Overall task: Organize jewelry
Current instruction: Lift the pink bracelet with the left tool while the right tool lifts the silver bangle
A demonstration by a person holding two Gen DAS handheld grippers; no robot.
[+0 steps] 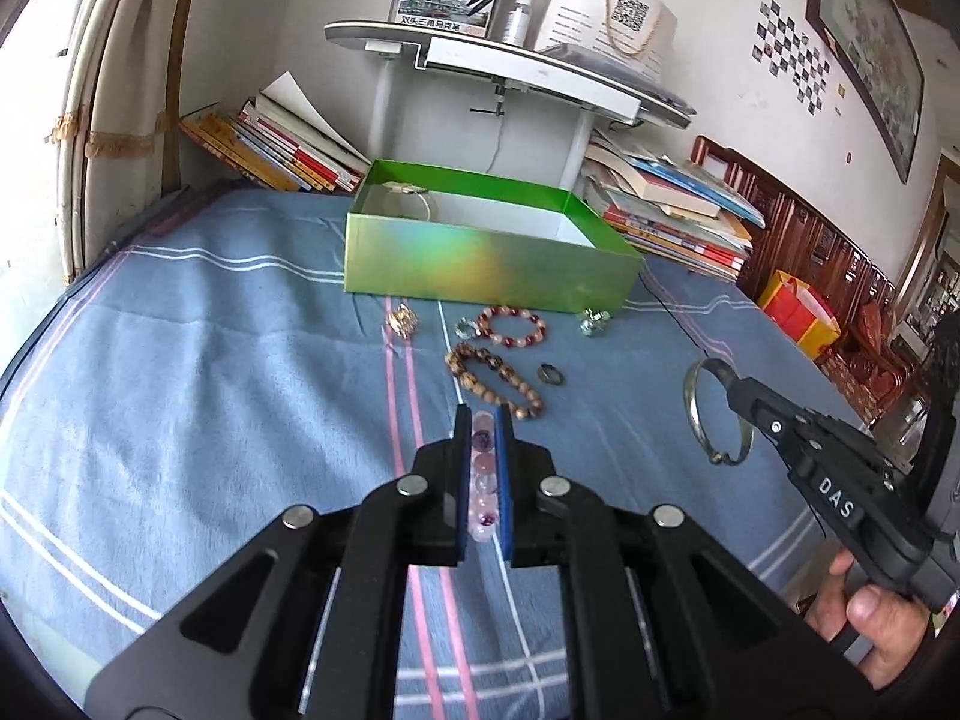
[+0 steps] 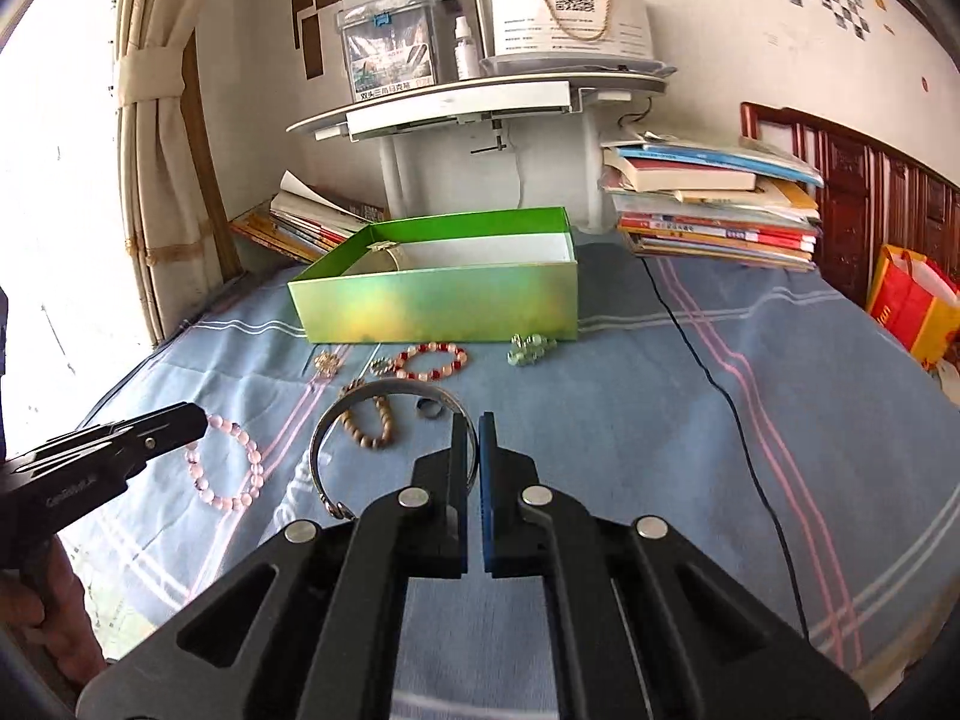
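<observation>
My left gripper (image 1: 483, 414) is shut on a pink bead bracelet (image 1: 485, 480); the right wrist view shows it hanging (image 2: 225, 468) from the left gripper (image 2: 201, 420). My right gripper (image 2: 471, 420) is shut on a silver bangle (image 2: 336, 420), also seen in the left wrist view (image 1: 696, 408) at the right gripper (image 1: 729, 381). An open green box (image 1: 480, 264) holds a bangle (image 1: 414, 195). In front of it lie a red-and-white bead bracelet (image 1: 513, 324), a brown bead bracelet (image 1: 492, 375), a dark ring (image 1: 549, 373), a gold piece (image 1: 403, 321) and a pale green piece (image 1: 594, 321).
A blue striped cloth (image 1: 210, 360) covers the surface. Stacked books (image 1: 672, 210) and a white stand (image 1: 504, 66) sit behind the box. A black cable (image 2: 732, 408) runs across the cloth at right. A curtain (image 2: 156, 120) hangs at left.
</observation>
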